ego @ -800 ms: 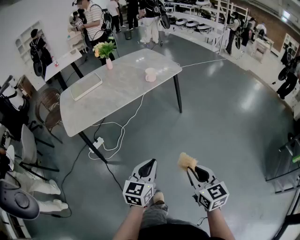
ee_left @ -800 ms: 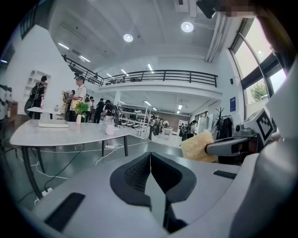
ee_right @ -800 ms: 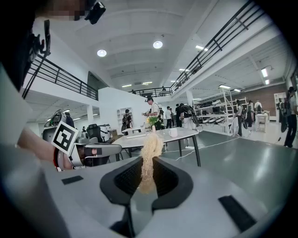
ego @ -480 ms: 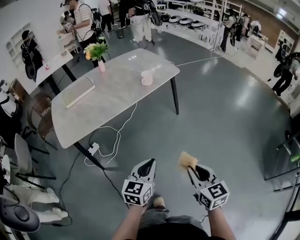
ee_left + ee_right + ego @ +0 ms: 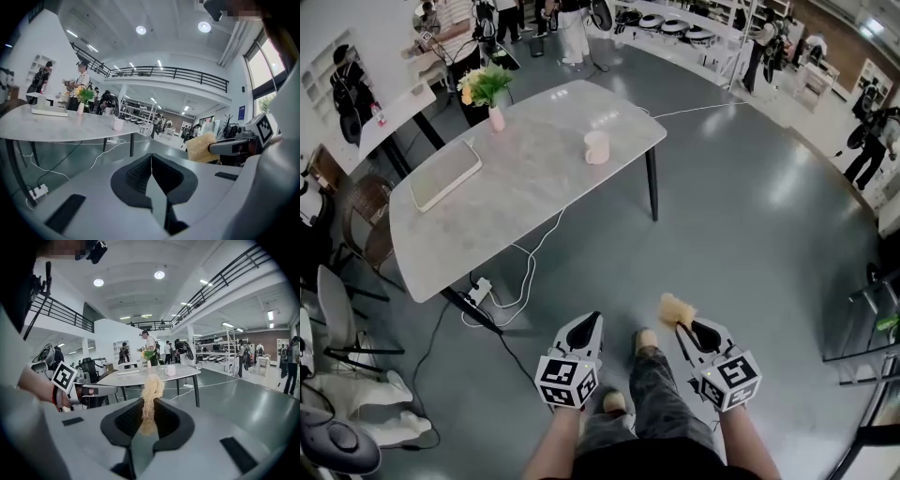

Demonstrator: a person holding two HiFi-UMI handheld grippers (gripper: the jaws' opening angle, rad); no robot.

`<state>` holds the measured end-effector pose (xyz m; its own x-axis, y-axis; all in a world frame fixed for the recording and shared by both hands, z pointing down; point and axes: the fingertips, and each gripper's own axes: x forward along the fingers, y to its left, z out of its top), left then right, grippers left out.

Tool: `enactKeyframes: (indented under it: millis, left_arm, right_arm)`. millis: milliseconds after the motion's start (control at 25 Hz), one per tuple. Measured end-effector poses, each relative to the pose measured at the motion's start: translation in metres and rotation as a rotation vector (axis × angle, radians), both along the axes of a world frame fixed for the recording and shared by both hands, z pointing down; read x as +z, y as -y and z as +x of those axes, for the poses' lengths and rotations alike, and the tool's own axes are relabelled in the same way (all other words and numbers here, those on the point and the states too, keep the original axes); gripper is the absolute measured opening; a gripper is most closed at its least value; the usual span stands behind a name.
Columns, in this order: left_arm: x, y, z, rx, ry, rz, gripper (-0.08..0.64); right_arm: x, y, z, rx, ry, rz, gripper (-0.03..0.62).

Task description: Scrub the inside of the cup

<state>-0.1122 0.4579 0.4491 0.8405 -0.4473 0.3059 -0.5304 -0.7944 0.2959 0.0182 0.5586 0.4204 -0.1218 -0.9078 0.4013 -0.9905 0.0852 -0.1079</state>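
A pale pink cup (image 5: pixel 596 147) stands on the grey marble table (image 5: pixel 497 220), far ahead of both grippers; it also shows small as the cup (image 5: pixel 117 124) and the cup (image 5: pixel 170 370). My right gripper (image 5: pixel 683 327) is shut on a yellow fibrous scrubber (image 5: pixel 677 309), whose tuft sticks out past the jaws as the scrubber (image 5: pixel 151 389). My left gripper (image 5: pixel 590 324) is shut with nothing in it, its jaws meeting in the left gripper view (image 5: pixel 151 157). Both are held low over the floor, well short of the table.
On the table stand a vase of flowers (image 5: pixel 487 92) and a flat pale tray (image 5: pixel 445 174). White cables and a power strip (image 5: pixel 478 287) lie on the floor beside the table leg. Chairs (image 5: pixel 342 309) stand at the left. People stand at the back.
The table and cup have shifted lower in the head view as the person walks toward them; a leg now shows between the grippers. Both grippers keep their state.
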Motion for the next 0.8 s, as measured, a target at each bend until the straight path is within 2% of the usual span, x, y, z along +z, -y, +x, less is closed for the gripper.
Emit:
enactKeyframes:
  millis: [280, 480, 800]
  left_arm:
    - [-0.012, 0.072, 0.026, -0.043, 0.002, 0.034, 0.014]
    - [-0.028, 0.129, 0.070, -0.059, -0.001, 0.066, 0.014]
    - [-0.021, 0.183, 0.133, -0.077, -0.001, 0.045, 0.014]
  right_arm:
    - [0.003, 0.084, 0.019, -0.083, 0.025, 0.013, 0.060]
    - [-0.019, 0.157, 0.049, -0.163, 0.025, 0.065, 0.060]
    - [-0.011, 0.224, 0.095, -0.253, 0.043, 0.049, 0.060]
